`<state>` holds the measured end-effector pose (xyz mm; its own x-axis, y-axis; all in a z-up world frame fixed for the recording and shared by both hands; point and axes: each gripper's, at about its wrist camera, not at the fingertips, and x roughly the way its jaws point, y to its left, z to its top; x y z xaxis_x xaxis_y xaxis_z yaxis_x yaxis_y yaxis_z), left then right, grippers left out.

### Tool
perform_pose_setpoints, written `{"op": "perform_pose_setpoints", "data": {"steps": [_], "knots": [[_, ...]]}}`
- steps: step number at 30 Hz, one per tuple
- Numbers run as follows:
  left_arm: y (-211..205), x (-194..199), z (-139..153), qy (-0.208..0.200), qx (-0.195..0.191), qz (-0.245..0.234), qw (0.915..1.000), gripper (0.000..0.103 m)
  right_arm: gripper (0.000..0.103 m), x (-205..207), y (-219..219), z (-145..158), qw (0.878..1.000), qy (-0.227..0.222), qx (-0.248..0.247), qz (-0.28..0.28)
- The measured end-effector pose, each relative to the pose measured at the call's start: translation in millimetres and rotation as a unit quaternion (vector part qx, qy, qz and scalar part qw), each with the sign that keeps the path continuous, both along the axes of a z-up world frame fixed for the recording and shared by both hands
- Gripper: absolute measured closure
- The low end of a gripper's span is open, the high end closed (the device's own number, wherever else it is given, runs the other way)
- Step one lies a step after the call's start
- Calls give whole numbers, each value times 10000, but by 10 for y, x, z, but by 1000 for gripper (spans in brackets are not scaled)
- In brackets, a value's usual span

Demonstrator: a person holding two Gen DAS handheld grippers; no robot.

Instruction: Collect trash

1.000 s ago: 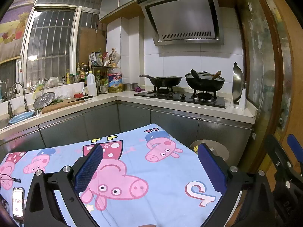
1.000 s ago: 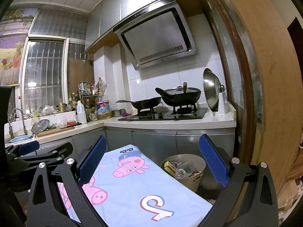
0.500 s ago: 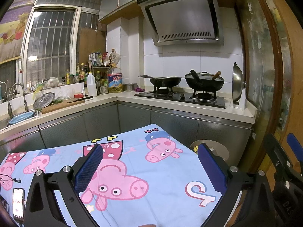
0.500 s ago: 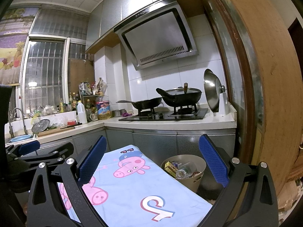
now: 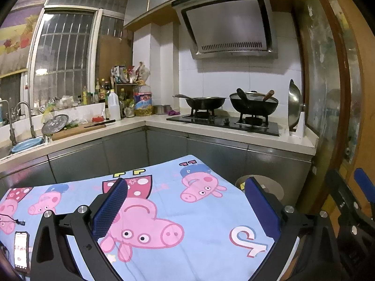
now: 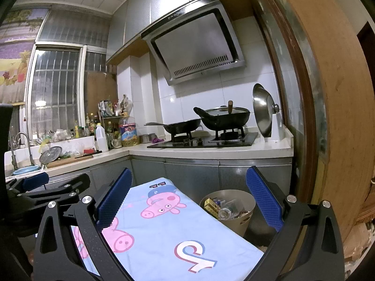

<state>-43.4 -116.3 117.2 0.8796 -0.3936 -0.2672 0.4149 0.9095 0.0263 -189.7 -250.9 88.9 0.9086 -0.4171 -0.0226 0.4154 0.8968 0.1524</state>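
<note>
While we hold the left gripper [image 5: 185, 206] and right gripper [image 6: 187, 196] spread wide and empty above the tablecloth [image 6: 168, 229], trash sits in the bin [image 6: 243, 222] at the table's far right corner.

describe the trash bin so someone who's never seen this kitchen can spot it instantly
Find the black gas hob on the white counter, then drop to the grey cabinet doors beneath it. On the floor there, just past the far right corner of the cartoon-pig cloth, stands the trash bin: a round beige open-topped bucket with wrappers and a bottle inside, the only container at floor level.
</note>
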Motion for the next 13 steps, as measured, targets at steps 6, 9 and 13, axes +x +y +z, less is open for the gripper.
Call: {"op": "perform_pose_setpoints", "data": {"steps": [6,9,13], "knots": [[-24,-24,26,-58,-5,43,10000,4,7,-7,5,2,10000,-3,7,-8],[-33,-45,42,-81,-1,-33,10000,4,7,0,-10,-9,10000,-23,44,-14],[-52,-32,28,-5,27,-29,10000,4,7,-17,20,-38,10000,6,42,-9]]}}
